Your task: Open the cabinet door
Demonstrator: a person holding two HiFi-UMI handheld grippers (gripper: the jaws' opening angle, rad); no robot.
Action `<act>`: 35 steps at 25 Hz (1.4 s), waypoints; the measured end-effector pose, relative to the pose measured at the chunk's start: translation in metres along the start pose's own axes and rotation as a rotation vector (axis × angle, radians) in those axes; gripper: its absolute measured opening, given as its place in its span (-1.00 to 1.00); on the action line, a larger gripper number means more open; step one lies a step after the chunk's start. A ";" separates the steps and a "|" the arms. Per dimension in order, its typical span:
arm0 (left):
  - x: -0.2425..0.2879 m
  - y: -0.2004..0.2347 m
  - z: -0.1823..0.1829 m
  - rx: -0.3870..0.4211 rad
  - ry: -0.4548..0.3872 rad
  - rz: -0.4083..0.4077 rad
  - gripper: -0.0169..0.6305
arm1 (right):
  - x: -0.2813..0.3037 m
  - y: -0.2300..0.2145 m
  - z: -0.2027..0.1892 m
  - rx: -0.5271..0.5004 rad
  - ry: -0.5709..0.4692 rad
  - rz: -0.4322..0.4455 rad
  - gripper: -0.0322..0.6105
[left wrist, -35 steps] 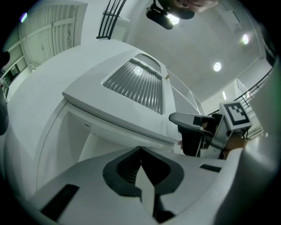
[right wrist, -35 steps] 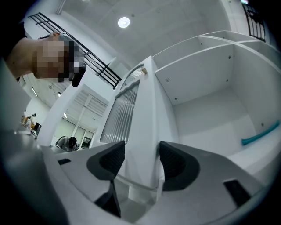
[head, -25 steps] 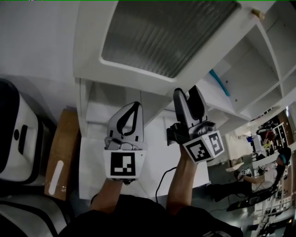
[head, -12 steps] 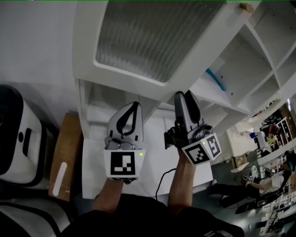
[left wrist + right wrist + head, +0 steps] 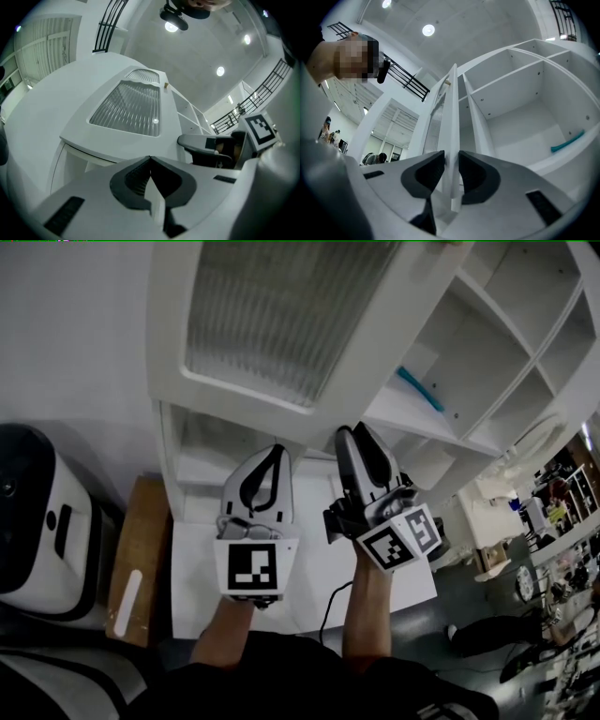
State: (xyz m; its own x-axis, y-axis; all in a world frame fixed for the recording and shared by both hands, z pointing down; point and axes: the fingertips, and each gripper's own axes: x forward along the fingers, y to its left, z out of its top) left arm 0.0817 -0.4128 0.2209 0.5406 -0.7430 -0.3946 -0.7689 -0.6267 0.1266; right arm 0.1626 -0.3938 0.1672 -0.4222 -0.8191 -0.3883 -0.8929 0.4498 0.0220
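At the far left of the head view a black-and-white appliance (image 5: 37, 512) is standing on the floor, with a brown board (image 5: 141, 549) lying just beside it. Next to these, the left hand-held gripper (image 5: 274, 452) is pointing up towards the cabinet with its jaws pressed together and nothing between them, and it is touching nothing. Above both hand-held grippers the cabinet door (image 5: 272, 315), white-framed with a ribbed glass panel, is hanging swung out from the white cabinet (image 5: 487, 324). The right hand-held gripper (image 5: 352, 431) is reaching up to the door's lower free edge; its jaws have just been closing and are now pinching that thin white edge between their pads. To the right, the cabinet's open shelves are showing, and a small teal item (image 5: 419, 390) is lying on one shelf, well apart from both hand-held grippers.
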 end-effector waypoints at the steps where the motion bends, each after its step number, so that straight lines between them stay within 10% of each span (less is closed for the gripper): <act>1: -0.001 -0.003 0.001 -0.001 0.003 -0.004 -0.91 | -0.001 0.002 0.002 0.001 -0.003 0.002 -0.58; 35: -0.080 -0.019 0.032 0.116 0.035 0.213 -0.91 | -0.046 0.078 0.023 0.064 -0.034 0.222 -0.66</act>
State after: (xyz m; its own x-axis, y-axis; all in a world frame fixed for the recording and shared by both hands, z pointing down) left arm 0.0420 -0.3334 0.2208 0.3724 -0.8644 -0.3379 -0.8998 -0.4255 0.0969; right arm 0.1163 -0.3126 0.1656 -0.6005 -0.6859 -0.4111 -0.7667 0.6399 0.0521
